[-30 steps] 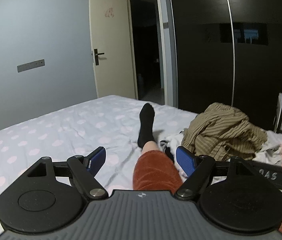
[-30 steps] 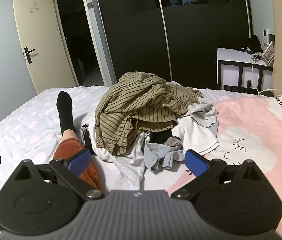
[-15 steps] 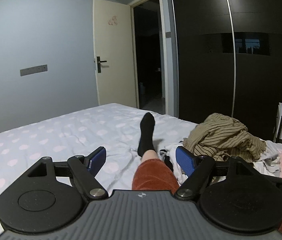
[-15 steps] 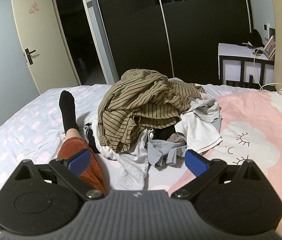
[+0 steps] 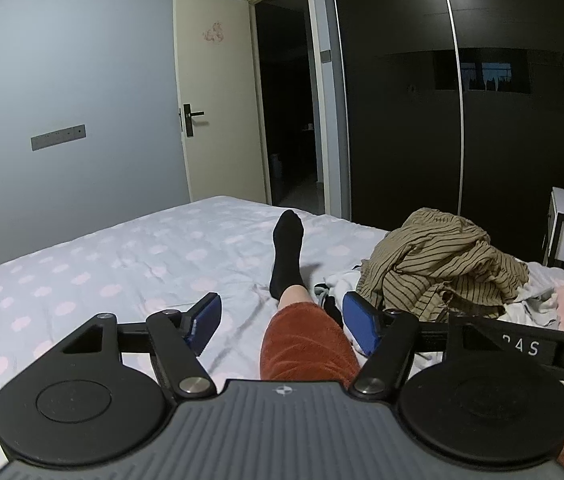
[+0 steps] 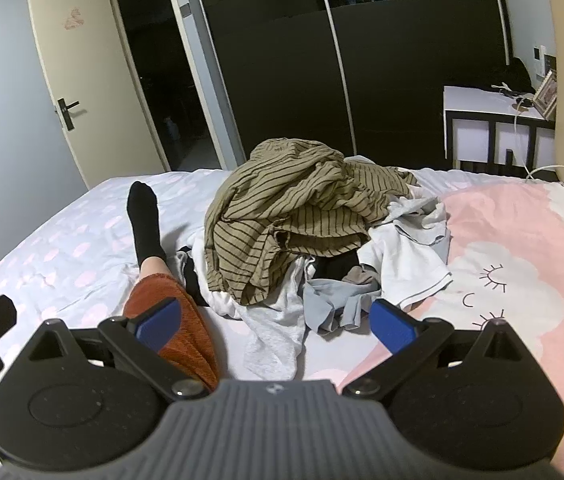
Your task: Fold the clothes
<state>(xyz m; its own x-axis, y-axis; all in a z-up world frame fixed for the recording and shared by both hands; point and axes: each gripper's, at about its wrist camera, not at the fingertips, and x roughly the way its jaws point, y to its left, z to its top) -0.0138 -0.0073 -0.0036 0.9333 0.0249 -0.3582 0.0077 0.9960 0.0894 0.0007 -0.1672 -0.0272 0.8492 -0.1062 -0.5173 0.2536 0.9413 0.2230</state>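
Note:
A heap of unfolded clothes lies on the bed, topped by an olive striped garment [image 6: 297, 212], also in the left wrist view [image 5: 441, 264]. Under it lie white [image 6: 405, 256], grey [image 6: 337, 300] and black pieces. My right gripper [image 6: 276, 322] is open and empty, held above the bed just short of the heap. My left gripper [image 5: 282, 322] is open and empty, over the person's leg, left of the heap.
The person's leg in rust-coloured shorts [image 6: 178, 328] and a black sock [image 6: 144, 216] stretches along the dotted bedsheet [image 5: 102, 280]. A pink cloud-print blanket [image 6: 521, 264] covers the bed's right side. A white side table [image 6: 493, 120], dark wardrobe doors and an open door stand beyond.
Both grippers have tilted up a little, so the heap sits lower in both views. The right gripper has drawn slightly nearer the heap. The jaws stay open.

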